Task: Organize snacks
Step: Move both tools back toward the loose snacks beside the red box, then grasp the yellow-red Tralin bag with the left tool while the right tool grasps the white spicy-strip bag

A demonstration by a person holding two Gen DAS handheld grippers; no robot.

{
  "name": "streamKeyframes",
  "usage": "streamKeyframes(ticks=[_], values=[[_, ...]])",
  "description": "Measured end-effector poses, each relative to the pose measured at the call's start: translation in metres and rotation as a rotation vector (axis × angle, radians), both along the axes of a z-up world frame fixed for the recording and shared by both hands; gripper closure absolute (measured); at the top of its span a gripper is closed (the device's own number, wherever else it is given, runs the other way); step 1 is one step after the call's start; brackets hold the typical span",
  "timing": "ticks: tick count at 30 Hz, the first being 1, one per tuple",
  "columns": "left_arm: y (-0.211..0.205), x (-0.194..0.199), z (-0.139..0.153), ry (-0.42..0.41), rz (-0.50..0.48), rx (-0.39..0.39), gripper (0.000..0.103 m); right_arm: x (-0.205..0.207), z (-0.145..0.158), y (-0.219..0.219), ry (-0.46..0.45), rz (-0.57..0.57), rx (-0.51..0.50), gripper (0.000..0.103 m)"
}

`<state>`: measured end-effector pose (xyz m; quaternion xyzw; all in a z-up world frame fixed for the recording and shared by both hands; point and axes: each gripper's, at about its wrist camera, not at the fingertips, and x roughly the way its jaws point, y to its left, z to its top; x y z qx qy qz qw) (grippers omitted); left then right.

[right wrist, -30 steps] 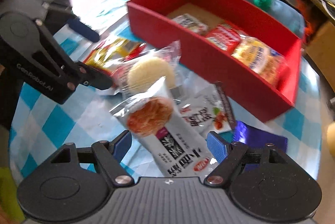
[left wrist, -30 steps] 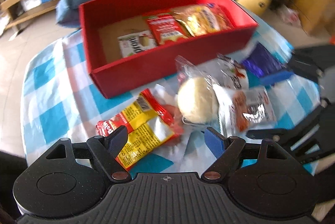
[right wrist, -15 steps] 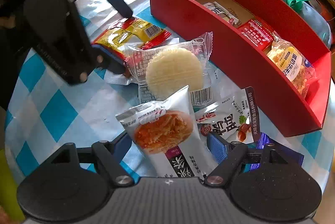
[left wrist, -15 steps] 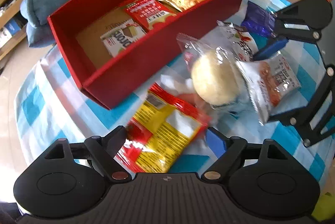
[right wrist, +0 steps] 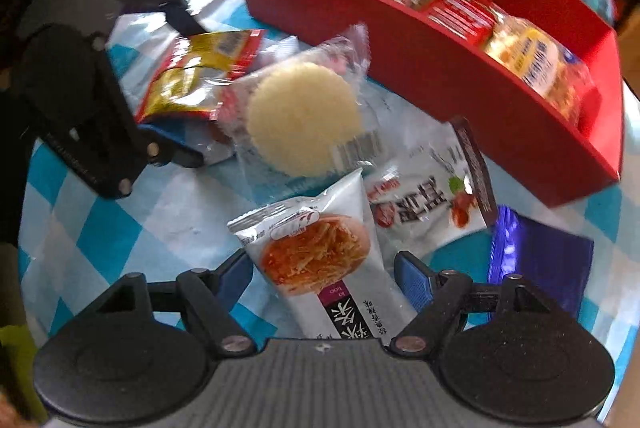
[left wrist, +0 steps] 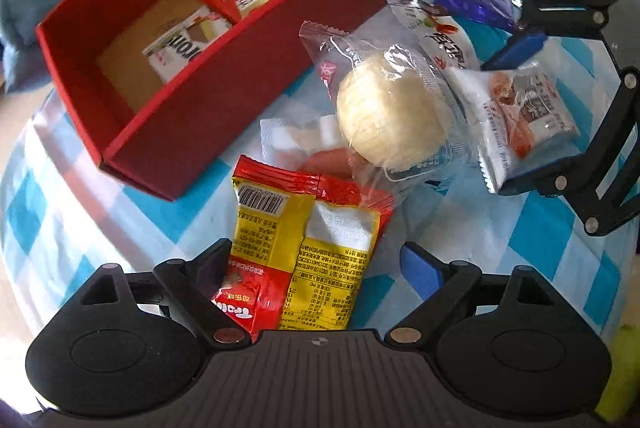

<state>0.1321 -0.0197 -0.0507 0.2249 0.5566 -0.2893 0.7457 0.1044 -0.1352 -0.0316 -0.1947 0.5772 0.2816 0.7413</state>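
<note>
A yellow-and-red snack packet (left wrist: 304,248) lies on the checked cloth between the fingers of my left gripper (left wrist: 316,264), whose jaws are opening. Its left finger is at the packet's edge and the right finger stands clear. My right gripper (right wrist: 324,268) is open, pointing down around a white packet with a noodle picture (right wrist: 320,256), with small gaps on both sides. A round pale pastry in clear wrap (left wrist: 388,120) lies between the two packets. The red box (left wrist: 224,108) behind them holds three snacks.
A white packet with red print (right wrist: 428,204) and a purple packet (right wrist: 544,260) lie to the right of the noodle packet, near the red box (right wrist: 420,68). A pinkish sausage pack (left wrist: 332,160) lies under the pastry. A grey-blue cushion (left wrist: 24,8) sits behind the box.
Both grippers have sunk toward the table. The left one rolled and widened its jaws, and the yellow-and-red packet now lies between them. The noodle packet sits deeper between the right fingers.
</note>
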Motion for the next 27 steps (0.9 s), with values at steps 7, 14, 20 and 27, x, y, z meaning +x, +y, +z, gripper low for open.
streamKeyframes(ticks=[7, 14, 20, 27], values=[[0.0, -0.02, 0.001, 0.002, 0.159, 0.026, 0.018, -0.001, -0.001, -0.001, -0.031, -0.109, -0.015, 0.031], [0.001, -0.025, -0.002, -0.012, 0.322, 0.026, 0.017, -0.009, -0.01, -0.004, -0.051, -0.161, -0.008, 0.029], [0.002, -0.022, -0.008, -0.042, 0.345, 0.065, 0.002, -0.014, -0.018, -0.008, -0.045, -0.189, -0.015, 0.003], [0.0, -0.036, -0.011, -0.072, 0.35, 0.076, 0.0, -0.012, -0.02, -0.006, -0.038, -0.183, -0.027, 0.003]])
